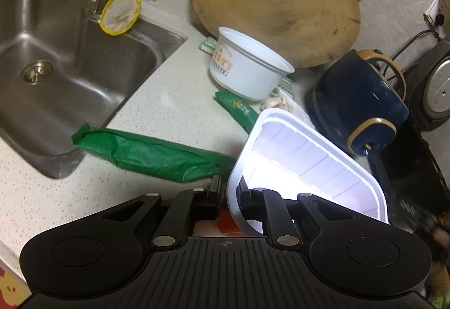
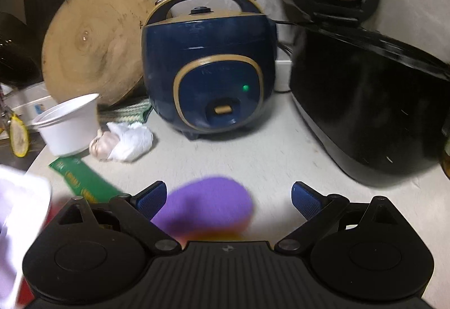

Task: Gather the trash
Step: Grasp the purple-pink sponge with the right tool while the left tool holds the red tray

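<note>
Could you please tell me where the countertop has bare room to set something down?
Bare speckled countertop lies below the steel sink and green wrapper, and before the navy rice cooker and black cooker. It is crowded around the white round tub.

A: Where can open counter [image 2: 230, 151] be found?

B: Bare counter is seen before the blue rice cooker [image 2: 209, 67], bounded on the right by the black cooker [image 2: 362, 101].

A: What is blocked?

B: The left is crowded by the white cup [image 2: 70, 126], crumpled tissue [image 2: 130, 141] and green packet [image 2: 84, 182]; the back is closed off by the leaning round board [image 2: 95, 39].
</note>
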`<state>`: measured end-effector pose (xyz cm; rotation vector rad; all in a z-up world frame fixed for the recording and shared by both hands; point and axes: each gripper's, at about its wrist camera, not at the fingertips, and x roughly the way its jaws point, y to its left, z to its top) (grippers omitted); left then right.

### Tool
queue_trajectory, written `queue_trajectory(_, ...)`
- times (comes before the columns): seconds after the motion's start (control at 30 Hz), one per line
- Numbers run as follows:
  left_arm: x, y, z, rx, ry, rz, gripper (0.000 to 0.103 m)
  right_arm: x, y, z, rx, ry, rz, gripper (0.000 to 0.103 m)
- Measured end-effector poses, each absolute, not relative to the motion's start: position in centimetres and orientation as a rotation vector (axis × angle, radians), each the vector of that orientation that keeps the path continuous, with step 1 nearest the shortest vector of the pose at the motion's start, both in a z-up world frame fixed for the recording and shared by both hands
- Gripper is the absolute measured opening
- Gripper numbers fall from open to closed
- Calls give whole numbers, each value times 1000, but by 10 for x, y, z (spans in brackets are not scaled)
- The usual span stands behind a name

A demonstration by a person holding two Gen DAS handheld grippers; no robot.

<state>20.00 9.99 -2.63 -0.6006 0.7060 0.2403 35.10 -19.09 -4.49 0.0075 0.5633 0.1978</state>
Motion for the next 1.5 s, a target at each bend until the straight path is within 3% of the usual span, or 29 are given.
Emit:
queue_trajectory(0.2, 199, 98, -25, -588, 715, 237, 14, 373, -162, -73, -143, 639, 185, 96)
queue_trajectory(0.57, 211, 89, -36, -594, 754, 190, 14, 358, -182, -79, -39, 656, 262, 96)
queue_trajectory(0.7, 212, 89, -39, -601, 764, 176, 14, 348, -190, -81, -8, 657, 285, 92)
queue_trajectory(1.2, 206, 101, -38, -636, 734, 180, 14, 301, -219, -78, -42, 548, 222, 92)
queue_trajectory(1.5, 199, 106, -34, -626, 712, 225, 14, 325, -194, -78, 5, 604, 220, 92)
